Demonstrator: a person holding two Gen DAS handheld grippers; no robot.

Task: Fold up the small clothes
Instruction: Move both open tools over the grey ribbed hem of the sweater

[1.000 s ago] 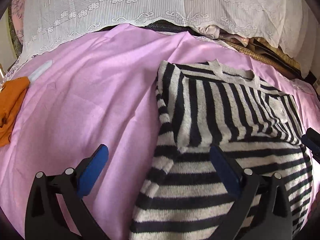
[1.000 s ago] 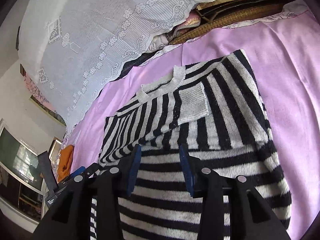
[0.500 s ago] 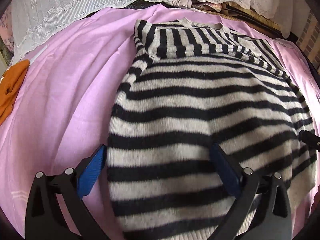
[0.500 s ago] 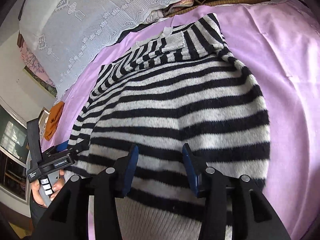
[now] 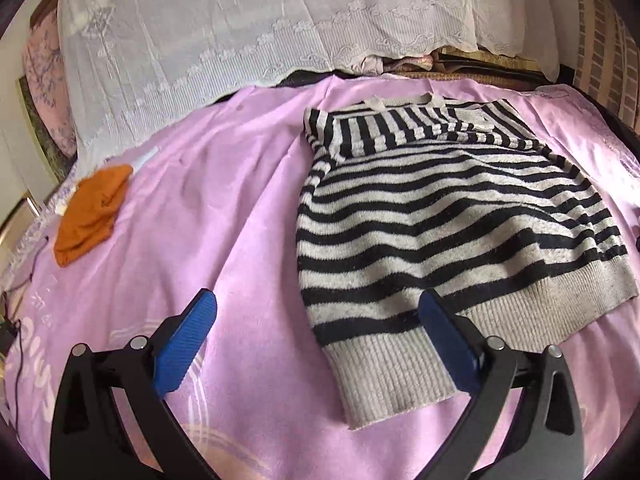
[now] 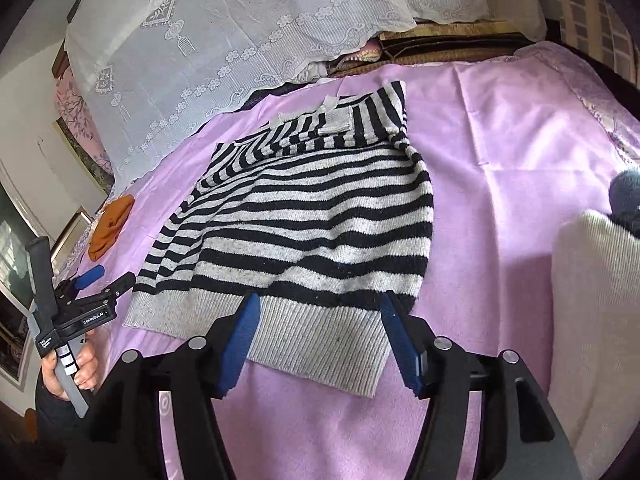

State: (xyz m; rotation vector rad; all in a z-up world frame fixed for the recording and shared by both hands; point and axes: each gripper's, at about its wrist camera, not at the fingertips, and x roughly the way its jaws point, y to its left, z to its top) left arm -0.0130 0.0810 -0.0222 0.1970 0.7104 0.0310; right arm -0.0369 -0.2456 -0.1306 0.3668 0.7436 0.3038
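The pink bed (image 5: 224, 216) lies bare between the striped sweater (image 5: 440, 216) and the orange cloth (image 5: 92, 212) at its left edge, a wide lane for the left tongs (image 5: 316, 332), whose jaws stand apart over sheet and hem. Right of the sweater the sheet is bare up to a cream cushion (image 6: 596, 320). The right tongs (image 6: 320, 340) are opening, empty, above the ribbed hem. A lace cover (image 6: 224, 40) walls the far side.
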